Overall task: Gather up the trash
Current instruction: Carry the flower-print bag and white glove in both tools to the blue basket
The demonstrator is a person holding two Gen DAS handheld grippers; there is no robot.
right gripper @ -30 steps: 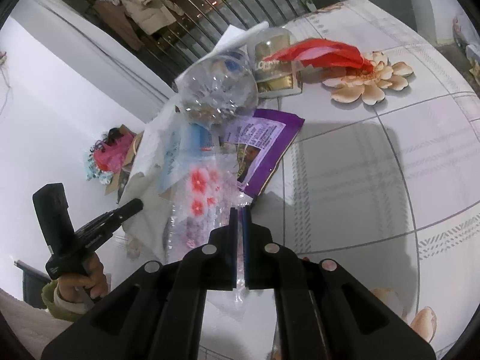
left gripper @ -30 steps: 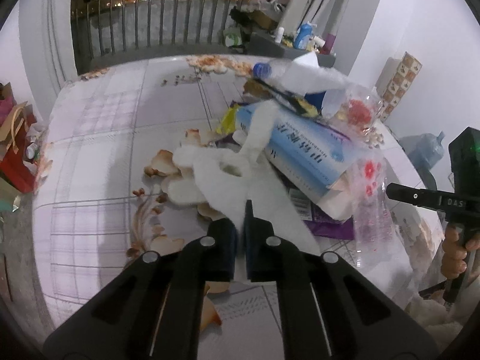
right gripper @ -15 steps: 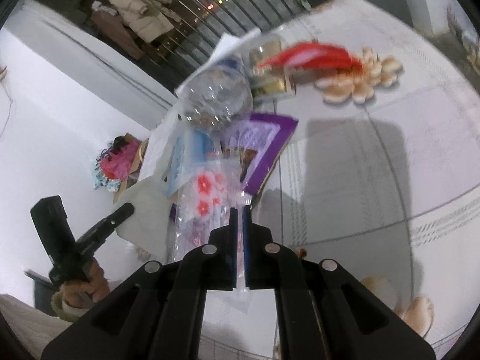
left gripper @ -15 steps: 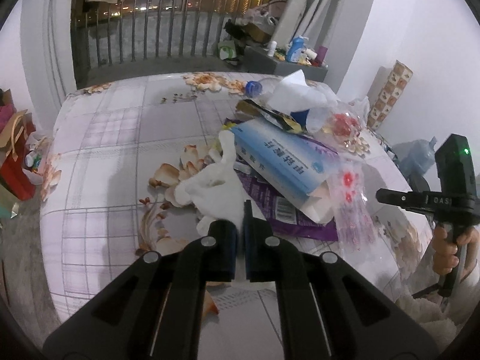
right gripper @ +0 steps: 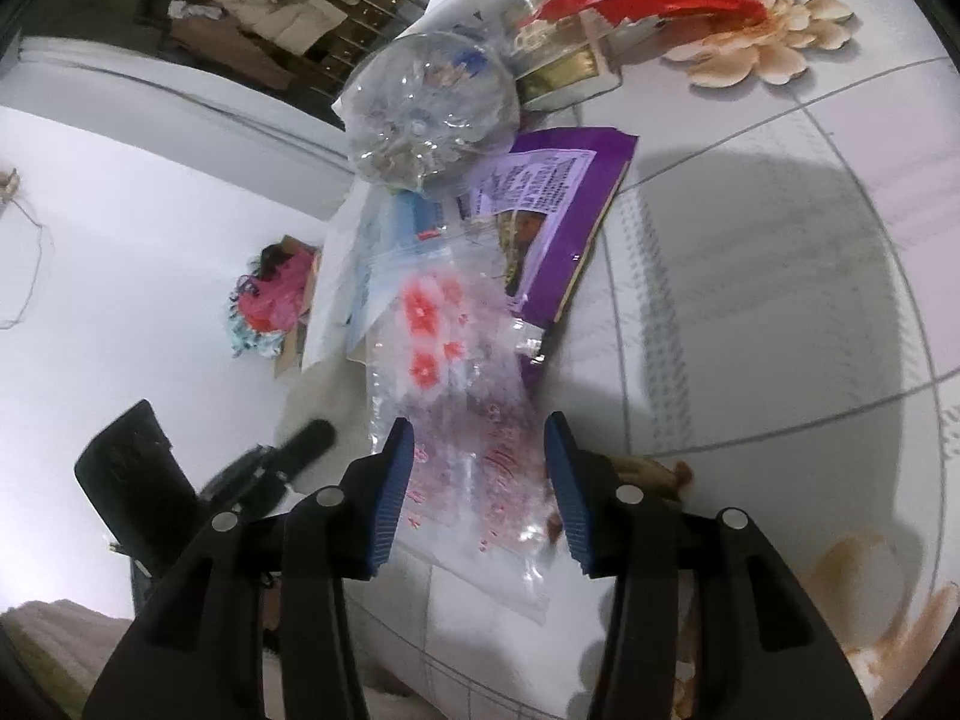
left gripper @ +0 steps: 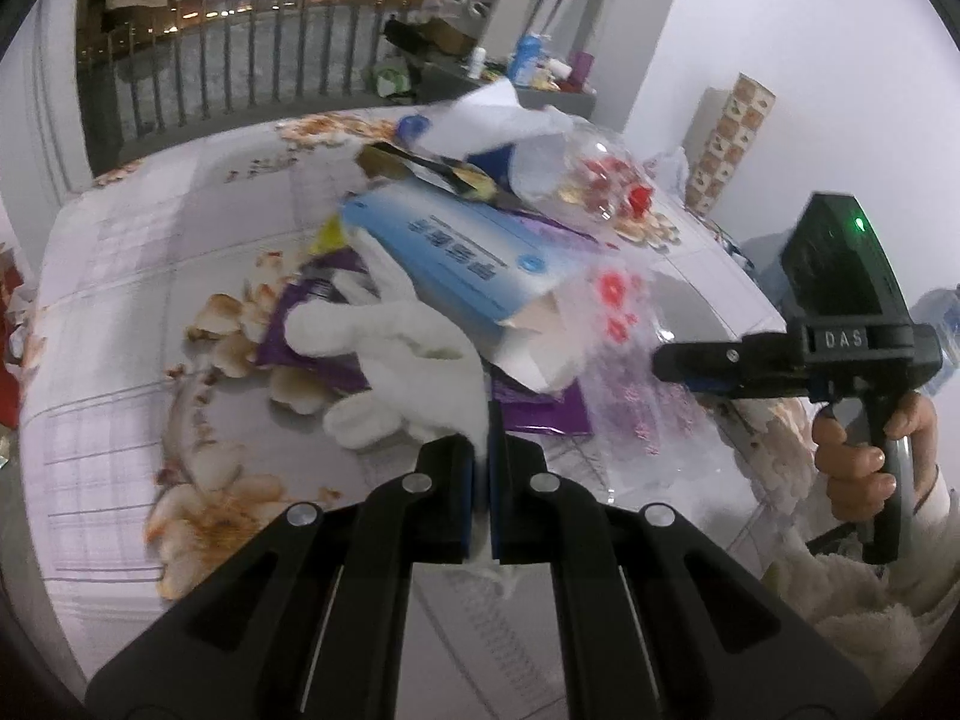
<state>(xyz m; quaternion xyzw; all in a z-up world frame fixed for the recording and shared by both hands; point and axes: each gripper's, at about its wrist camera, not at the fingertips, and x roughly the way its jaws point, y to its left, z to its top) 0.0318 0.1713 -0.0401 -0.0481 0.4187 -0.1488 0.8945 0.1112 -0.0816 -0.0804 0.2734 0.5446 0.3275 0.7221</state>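
While the jaws part: right gripper [right gripper: 479, 480] opening, flower-printed clear bag [right gripper: 462, 414] released, lengthwise away toward the pile.
Left gripper [left gripper: 480, 483]: still clamped on white glove [left gripper: 408, 354].

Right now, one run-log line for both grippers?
left gripper: shut on white glove | right gripper: opening over clear flower-print bag | pile: uncollected
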